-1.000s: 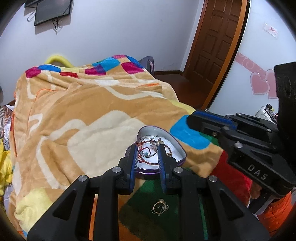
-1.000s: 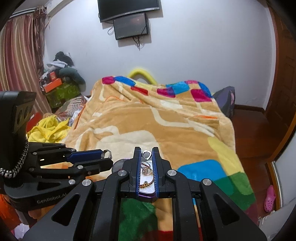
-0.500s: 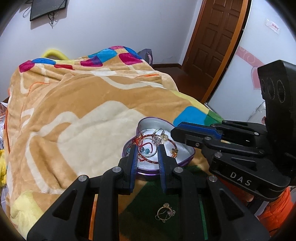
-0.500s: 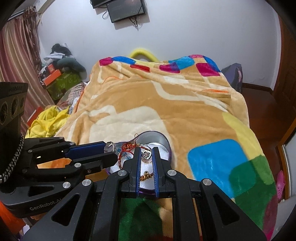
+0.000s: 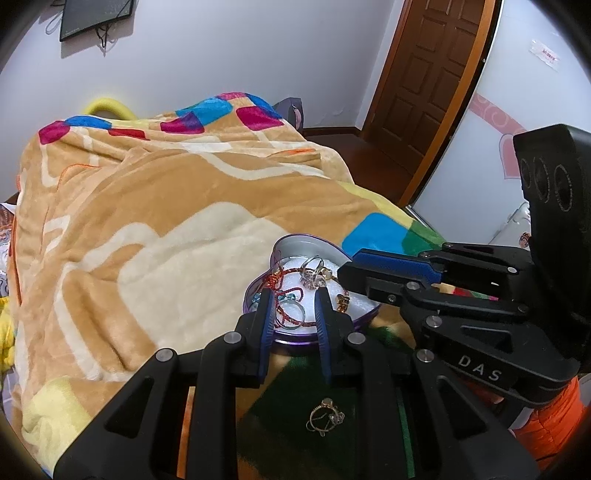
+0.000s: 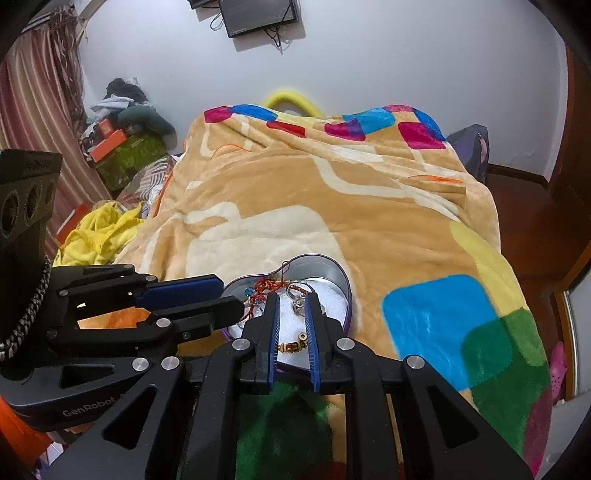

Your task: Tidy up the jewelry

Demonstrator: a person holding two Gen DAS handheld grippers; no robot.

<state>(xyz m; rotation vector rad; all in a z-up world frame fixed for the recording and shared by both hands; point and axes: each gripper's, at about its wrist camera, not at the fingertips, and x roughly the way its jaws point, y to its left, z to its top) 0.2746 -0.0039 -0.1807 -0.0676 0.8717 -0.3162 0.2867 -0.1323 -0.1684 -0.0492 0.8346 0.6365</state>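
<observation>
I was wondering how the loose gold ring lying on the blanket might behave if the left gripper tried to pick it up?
The gold ring looks thin and wiry, so it is probably very light and may slip between the fingers. It lies flat on the plush blanket, so it might sink into the pile. Its small stone setting looks delicate; a hard squeeze could bend it.

tin (image 5: pixel 295 334) front rim hidden — tongs, TV (image 6: pixel 258 14) cropped

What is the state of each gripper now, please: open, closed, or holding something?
Left gripper: open, holding nothing, above the heart-shaped tin.
Right gripper: open, holding nothing, over the same tin.
</observation>
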